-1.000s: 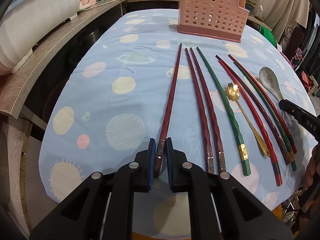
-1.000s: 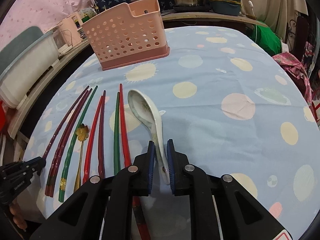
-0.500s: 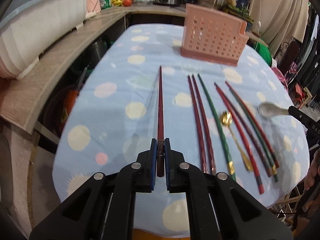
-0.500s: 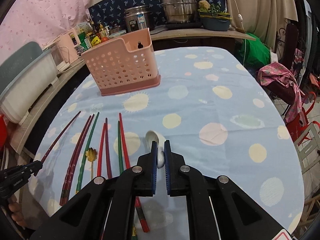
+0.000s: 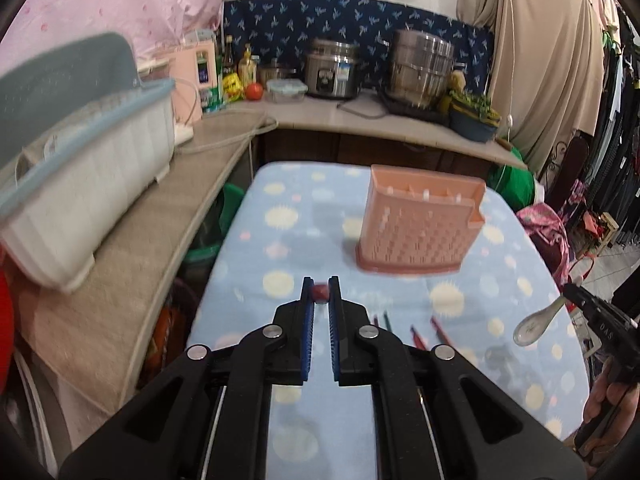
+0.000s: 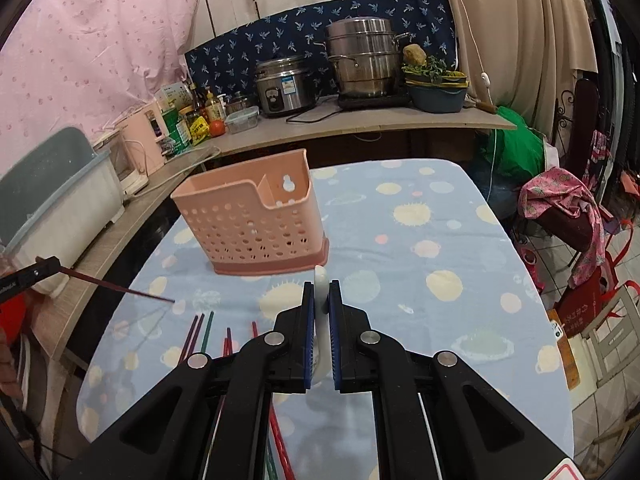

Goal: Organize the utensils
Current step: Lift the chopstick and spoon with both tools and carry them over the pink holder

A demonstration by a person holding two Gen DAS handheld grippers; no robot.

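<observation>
With chopstick (image 5: 320, 293) end-on, spoon (image 6: 321, 312) upright.

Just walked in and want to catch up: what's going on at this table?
A person is sorting utensils with a handheld gripper in each hand. The left gripper is shut on a dark red chopstick, lifted off the blue spotted tablecloth. The right gripper is shut on a white ceramic spoon, also held in the air. Both point toward the pink perforated utensil holder, which looks empty from here. Several other chopsticks lie on the cloth.
</observation>
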